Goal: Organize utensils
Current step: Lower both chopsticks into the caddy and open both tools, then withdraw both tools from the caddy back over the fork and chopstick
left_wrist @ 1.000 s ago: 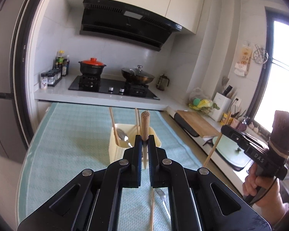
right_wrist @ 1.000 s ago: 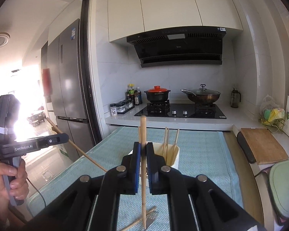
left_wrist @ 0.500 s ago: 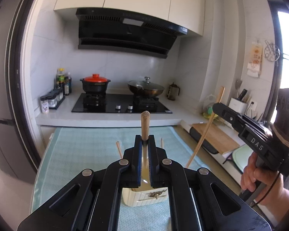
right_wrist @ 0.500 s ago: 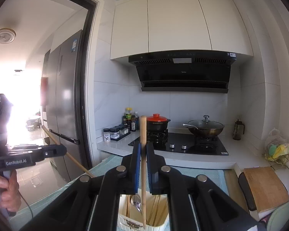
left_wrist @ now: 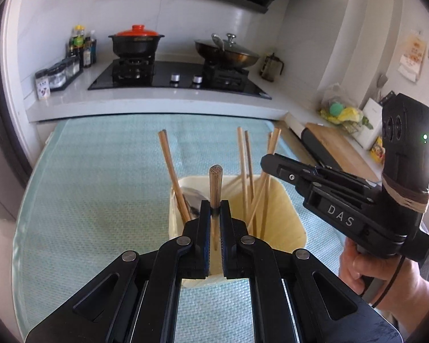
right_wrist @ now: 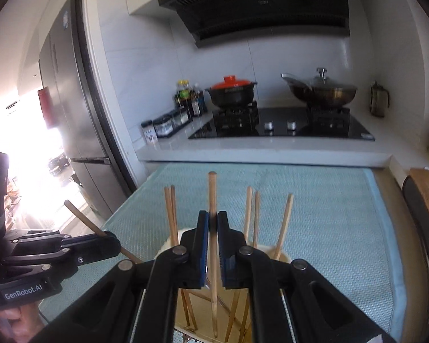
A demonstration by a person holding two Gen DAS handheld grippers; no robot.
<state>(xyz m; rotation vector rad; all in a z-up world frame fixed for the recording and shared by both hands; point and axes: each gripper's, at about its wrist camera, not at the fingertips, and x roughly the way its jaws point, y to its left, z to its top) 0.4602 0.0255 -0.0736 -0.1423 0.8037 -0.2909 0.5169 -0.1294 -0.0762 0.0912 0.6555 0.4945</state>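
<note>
We hold one chopstick [left_wrist: 215, 188] in the left gripper [left_wrist: 214, 225] and another chopstick [right_wrist: 212, 200] in the right gripper [right_wrist: 213, 228], both clamped above the holder [left_wrist: 291, 211]; next we must release them inside.

- Left gripper [left_wrist: 214, 214]: black linkage arms w/ silver rivets showing; "GenRobot.AI" lettering.
- Right gripper [right_wrist: 212, 223]: black, blue pad edges showing, "DAS" lettering; green LED glowing, cord wrapping handle above hand [left_wrist: 366, 271], black cable trailing below it.
</note>
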